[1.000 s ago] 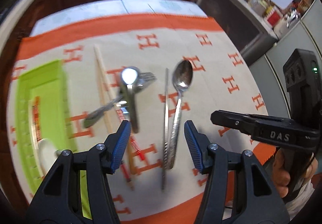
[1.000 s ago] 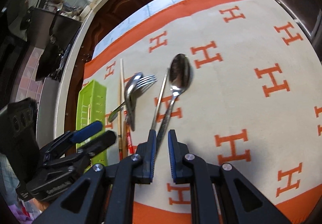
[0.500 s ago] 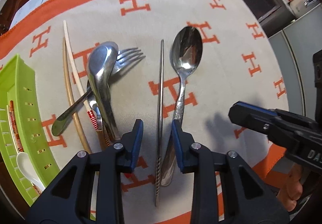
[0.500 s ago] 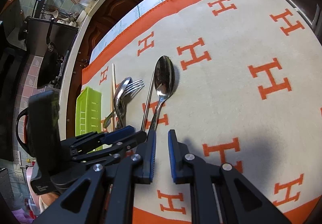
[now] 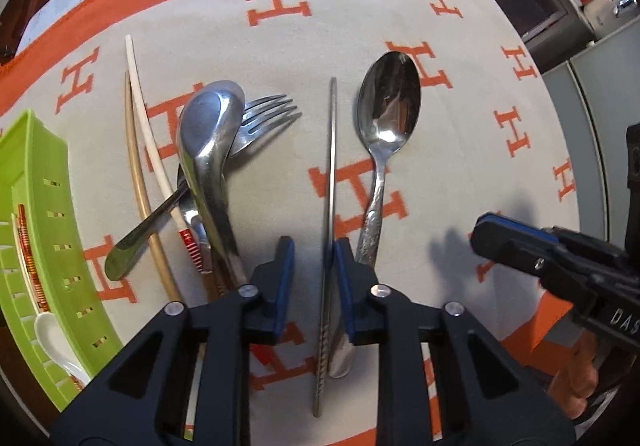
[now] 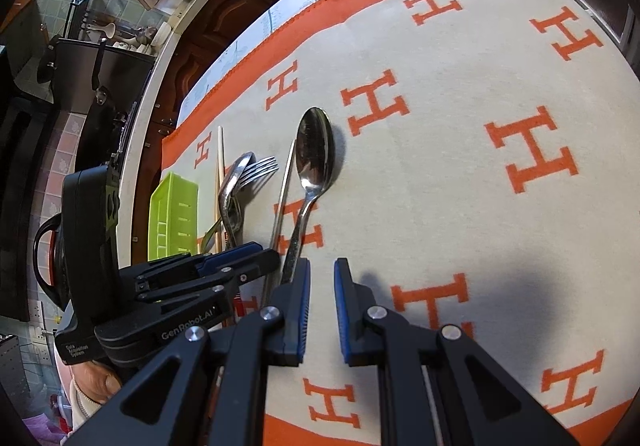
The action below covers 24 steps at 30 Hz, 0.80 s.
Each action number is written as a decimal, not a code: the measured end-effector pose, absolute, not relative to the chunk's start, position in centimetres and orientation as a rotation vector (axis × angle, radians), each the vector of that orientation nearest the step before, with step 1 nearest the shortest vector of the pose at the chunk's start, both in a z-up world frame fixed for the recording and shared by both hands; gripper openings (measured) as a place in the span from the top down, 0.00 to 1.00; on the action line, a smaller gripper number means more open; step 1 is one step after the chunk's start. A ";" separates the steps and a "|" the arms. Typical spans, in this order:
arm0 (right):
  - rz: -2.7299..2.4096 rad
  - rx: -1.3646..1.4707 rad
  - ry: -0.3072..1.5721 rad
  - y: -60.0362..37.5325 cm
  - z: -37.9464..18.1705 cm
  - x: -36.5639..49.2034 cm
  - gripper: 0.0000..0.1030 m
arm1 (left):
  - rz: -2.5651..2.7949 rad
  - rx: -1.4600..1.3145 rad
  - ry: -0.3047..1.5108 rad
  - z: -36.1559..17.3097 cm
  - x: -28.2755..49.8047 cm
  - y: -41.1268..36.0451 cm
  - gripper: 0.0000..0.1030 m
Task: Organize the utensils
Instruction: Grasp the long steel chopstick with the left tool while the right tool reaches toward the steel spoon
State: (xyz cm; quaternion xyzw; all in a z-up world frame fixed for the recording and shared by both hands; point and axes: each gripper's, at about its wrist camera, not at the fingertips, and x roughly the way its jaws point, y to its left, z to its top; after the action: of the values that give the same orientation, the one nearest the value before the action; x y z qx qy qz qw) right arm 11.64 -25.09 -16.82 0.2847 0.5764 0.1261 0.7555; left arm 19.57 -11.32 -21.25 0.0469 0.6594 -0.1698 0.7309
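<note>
Already the left gripper (image 5: 312,274) straddled the metal chopstick (image 5: 330,181), jaws apart, perhaps touching it; closing might also catch the neighbouring spoon (image 5: 384,133) handle.

Cream cloth (image 5: 280,45) with orange H pattern, lime green tray (image 5: 36,213), blue fingers (image 5: 284,282)
</note>
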 end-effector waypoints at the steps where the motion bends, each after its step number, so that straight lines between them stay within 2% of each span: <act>1: 0.274 0.620 1.258 -25.1 -16.9 11.6 0.88 | -0.373 0.110 1.447 -21.2 19.5 -11.3 0.82; 7: 0.281 0.612 1.284 -24.1 -17.6 11.6 0.89 | -0.344 0.297 1.373 -21.2 18.1 -13.8 0.82; 9: 0.287 0.610 1.292 -23.8 -17.7 11.6 0.89 | -0.347 0.317 1.356 -21.1 17.6 -14.4 0.91; 10: 0.288 0.608 1.295 -23.6 -17.8 11.6 0.89 | -0.352 0.305 1.358 -21.0 17.6 -14.4 0.96; 17: 0.310 0.592 1.301 -22.7 -17.5 11.5 0.89 | -0.364 0.111 1.389 -20.2 17.5 -11.3 0.97; 24: 0.331 0.586 1.310 -21.6 -17.1 11.9 0.88 | -0.354 -0.046 1.339 -17.0 15.5 -5.6 0.97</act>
State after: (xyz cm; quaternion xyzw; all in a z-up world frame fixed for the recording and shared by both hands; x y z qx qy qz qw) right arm 11.93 -21.56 -17.13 0.2673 0.5973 0.1508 0.7410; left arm 15.50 -5.60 -16.99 -0.0212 0.6173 -0.1632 0.7693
